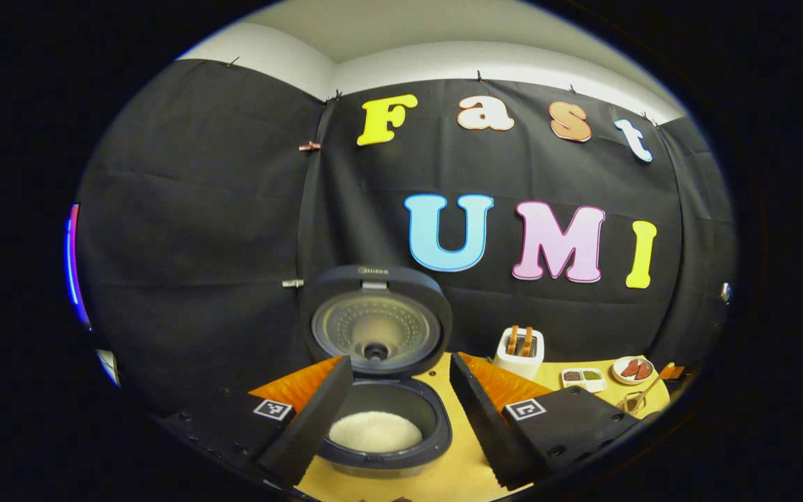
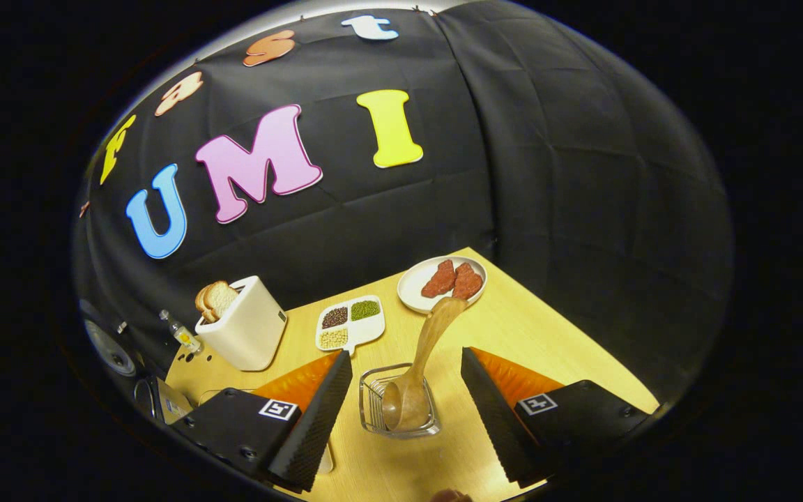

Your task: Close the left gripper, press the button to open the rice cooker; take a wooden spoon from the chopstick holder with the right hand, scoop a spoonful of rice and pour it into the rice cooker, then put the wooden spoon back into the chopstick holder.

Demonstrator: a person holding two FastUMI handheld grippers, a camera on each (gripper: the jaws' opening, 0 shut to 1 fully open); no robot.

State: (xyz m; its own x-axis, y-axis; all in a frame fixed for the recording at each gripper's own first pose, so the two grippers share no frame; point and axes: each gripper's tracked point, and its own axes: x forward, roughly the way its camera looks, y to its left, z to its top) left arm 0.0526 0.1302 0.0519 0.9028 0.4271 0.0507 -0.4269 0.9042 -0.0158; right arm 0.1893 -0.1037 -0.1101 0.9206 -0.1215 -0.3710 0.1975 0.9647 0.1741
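Observation:
In the left gripper view the dark rice cooker point(image 1: 380, 418) stands with its lid point(image 1: 376, 322) raised upright, and white rice point(image 1: 375, 431) lies in its pot. My left gripper point(image 1: 394, 425) is open, its fingers on either side of the pot, apart from it. In the right gripper view the wooden spoon point(image 2: 421, 362) stands bowl-down in the clear wire chopstick holder point(image 2: 399, 401), its handle leaning away. My right gripper point(image 2: 408, 425) is open, fingers on both sides of the holder, not touching the spoon. The holder point(image 1: 633, 402) with the spoon also appears far right in the left gripper view.
On the wooden table point(image 2: 534, 328) stand a white toaster with bread point(image 2: 242, 332), a divided dish of beans and grains point(image 2: 350, 322) and a white plate with red pieces point(image 2: 442, 282). A small bottle point(image 2: 180, 332) stands left of the toaster. Black cloth walls close the back and right.

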